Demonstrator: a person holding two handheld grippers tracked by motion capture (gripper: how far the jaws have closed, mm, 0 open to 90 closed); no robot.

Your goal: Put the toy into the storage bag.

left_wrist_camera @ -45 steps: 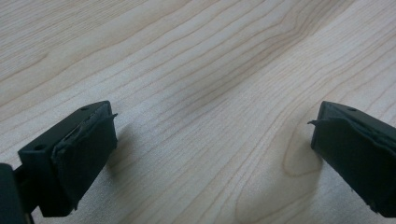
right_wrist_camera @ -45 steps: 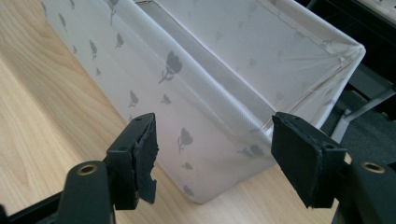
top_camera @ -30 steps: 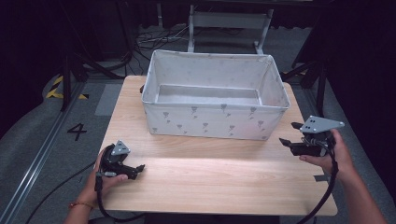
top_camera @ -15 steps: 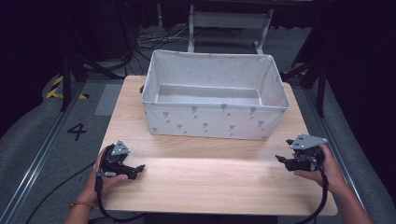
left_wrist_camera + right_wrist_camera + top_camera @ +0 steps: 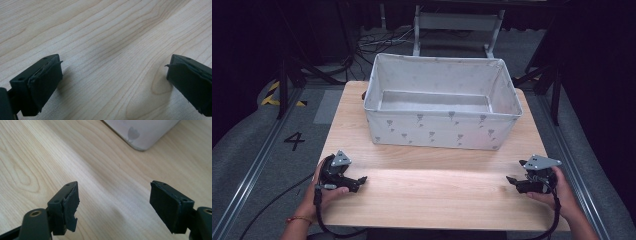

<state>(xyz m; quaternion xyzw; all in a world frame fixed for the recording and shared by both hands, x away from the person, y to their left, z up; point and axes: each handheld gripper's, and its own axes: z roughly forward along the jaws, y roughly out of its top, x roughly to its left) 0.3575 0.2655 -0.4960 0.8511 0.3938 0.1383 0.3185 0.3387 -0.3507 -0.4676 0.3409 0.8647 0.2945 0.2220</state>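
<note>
Wooden counter [image 5: 432,200] is seen carrying a white fabric bin [image 5: 439,132] toward its far side. The left claw [image 5: 360,179] and right claw [image 5: 510,179] are held low near the front corners, each spread wide with nothing gripped between its jaws.

wooden table [image 5: 427,195], fabric bin [image 5: 439,131] on it

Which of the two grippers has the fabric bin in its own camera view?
The right gripper: a corner of the white patterned fabric bin shows beyond its open jaws. The left gripper faces bare light wooden table.
</note>
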